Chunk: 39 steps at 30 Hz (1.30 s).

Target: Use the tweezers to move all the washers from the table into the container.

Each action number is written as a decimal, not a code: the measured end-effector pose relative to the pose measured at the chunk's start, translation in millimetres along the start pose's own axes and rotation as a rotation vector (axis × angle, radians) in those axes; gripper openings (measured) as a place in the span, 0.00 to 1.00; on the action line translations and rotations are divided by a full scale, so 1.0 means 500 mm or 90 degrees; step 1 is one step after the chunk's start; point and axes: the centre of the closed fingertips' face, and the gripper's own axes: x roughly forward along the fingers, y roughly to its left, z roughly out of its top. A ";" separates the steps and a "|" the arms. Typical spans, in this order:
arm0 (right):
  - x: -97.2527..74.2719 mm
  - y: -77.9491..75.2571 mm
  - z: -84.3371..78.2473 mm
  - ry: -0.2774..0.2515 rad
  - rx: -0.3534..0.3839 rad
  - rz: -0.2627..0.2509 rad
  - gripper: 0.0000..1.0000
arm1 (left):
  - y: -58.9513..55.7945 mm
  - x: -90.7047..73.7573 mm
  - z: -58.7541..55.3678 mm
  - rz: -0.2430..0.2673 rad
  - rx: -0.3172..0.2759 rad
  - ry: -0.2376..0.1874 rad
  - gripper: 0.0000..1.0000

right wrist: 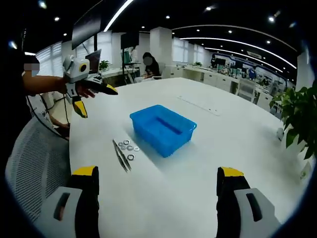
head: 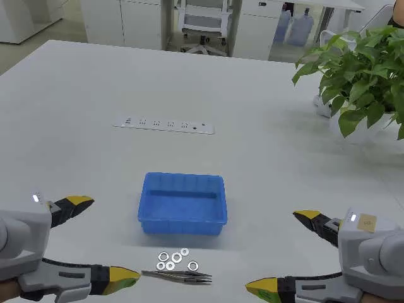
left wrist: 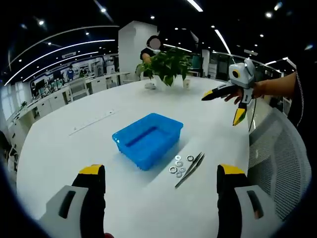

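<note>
Head view: pre-grasp step, my left gripper (head: 112,238) and right gripper (head: 271,250) both spread wide, empty, flanking tweezers (head: 177,275) lying just beside the washers (head: 177,258) on the table (head: 265,158) before the container (head: 182,225); next I'd pinch the tweezers.

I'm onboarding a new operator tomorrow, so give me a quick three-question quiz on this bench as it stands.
1. True or false: some washers already lie inside the blue container.
2. Where are the tweezers? A) inside the container; B) flat on the table beside the washers; C) leaning on the container's wall.
3. Fill in: the left gripper and the right gripper both have their jaws ____, holding nothing.

Key: 1 false; 2 B; 3 open.
</note>
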 end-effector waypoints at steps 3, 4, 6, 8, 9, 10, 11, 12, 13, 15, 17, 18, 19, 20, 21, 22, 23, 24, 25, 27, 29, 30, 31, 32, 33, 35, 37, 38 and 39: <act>0.000 0.000 0.000 0.000 -0.002 0.000 1.00 | -0.001 0.000 0.001 0.000 0.000 -0.001 1.00; 0.000 0.000 0.001 0.000 -0.002 0.000 1.00 | -0.001 0.000 0.001 0.000 0.000 -0.001 1.00; 0.000 0.000 0.001 -0.001 -0.001 0.000 1.00 | -0.001 0.000 0.001 -0.001 0.001 0.000 1.00; 0.000 0.000 0.000 -0.001 -0.002 0.000 1.00 | -0.001 0.000 0.002 -0.001 0.001 -0.001 1.00; 0.000 0.000 -0.001 0.001 -0.002 0.000 1.00 | 0.000 0.000 0.002 -0.001 0.002 -0.001 1.00; 0.000 0.000 -0.002 0.002 -0.003 0.000 1.00 | 0.000 0.000 0.002 -0.001 0.002 -0.001 1.00; 0.000 0.000 -0.002 0.001 -0.003 0.000 1.00 | 0.000 0.000 0.003 -0.001 0.002 -0.002 1.00; -0.001 0.001 -0.002 0.001 -0.003 0.000 1.00 | -0.001 0.000 0.003 -0.002 0.002 -0.002 1.00; -0.001 0.001 -0.002 0.001 -0.002 0.000 1.00 | -0.001 0.000 0.003 -0.002 0.003 -0.002 1.00; -0.002 0.001 -0.001 0.000 -0.002 -0.001 1.00 | -0.002 0.000 0.003 -0.003 0.003 -0.002 1.00; -0.003 0.001 -0.001 0.000 -0.002 -0.001 1.00 | -0.002 0.001 0.004 -0.004 0.003 -0.002 1.00; -0.004 0.001 0.000 -0.002 -0.002 -0.002 1.00 | -0.002 0.001 0.004 -0.004 0.004 -0.002 1.00; -0.004 0.000 0.000 -0.002 -0.002 -0.002 1.00 | -0.003 0.002 0.005 -0.005 0.004 -0.002 1.00; -0.004 0.000 0.000 -0.001 -0.002 -0.002 1.00 | -0.003 0.002 0.005 -0.005 0.004 -0.002 1.00; -0.004 0.000 -0.001 -0.001 -0.002 -0.002 1.00 | -0.003 0.003 0.007 -0.005 0.005 -0.004 1.00; -0.004 0.000 0.000 -0.002 -0.002 -0.003 1.00 | -0.003 0.003 0.008 -0.005 0.006 -0.004 1.00; -0.005 -0.001 0.001 -0.002 -0.002 -0.003 1.00 | -0.003 0.003 0.008 -0.006 0.005 -0.004 1.00; -0.005 -0.001 0.001 -0.003 -0.002 -0.003 1.00 | -0.002 0.003 0.008 -0.006 0.006 -0.004 1.00; -0.005 -0.002 0.000 -0.002 -0.001 -0.004 1.00 | -0.002 0.003 0.009 -0.006 0.007 -0.004 1.00; -0.006 -0.003 0.000 -0.002 -0.001 -0.005 1.00 | -0.002 0.002 0.010 -0.006 0.007 -0.004 1.00; -0.006 -0.003 0.001 -0.003 -0.001 -0.004 1.00 | -0.001 0.002 0.011 -0.006 0.009 -0.005 1.00; -0.006 -0.003 0.000 -0.002 -0.001 -0.005 1.00 | -0.001 0.002 0.011 -0.006 0.008 -0.005 1.00; -0.007 -0.004 0.000 -0.002 -0.002 -0.005 1.00 | -0.001 0.001 0.012 -0.006 0.008 -0.005 1.00; -0.007 -0.004 0.001 -0.003 -0.001 -0.005 1.00 | -0.001 0.001 0.012 -0.006 0.009 -0.005 1.00; -0.007 -0.004 0.001 -0.003 -0.001 -0.004 1.00 | -0.002 0.000 0.012 -0.006 0.010 -0.004 1.00; -0.007 -0.004 0.002 -0.005 -0.002 -0.005 1.00 | -0.002 0.000 0.012 -0.007 0.010 -0.004 1.00; -0.007 -0.004 0.002 -0.005 -0.002 -0.004 1.00 | -0.002 0.000 0.012 -0.006 0.010 -0.003 1.00; -0.007 -0.004 0.002 -0.004 -0.003 -0.004 1.00 | -0.002 0.000 0.011 -0.005 0.011 -0.003 1.00; -0.007 -0.004 0.002 -0.003 -0.005 -0.004 1.00 | -0.003 0.000 0.012 -0.006 0.010 -0.003 1.00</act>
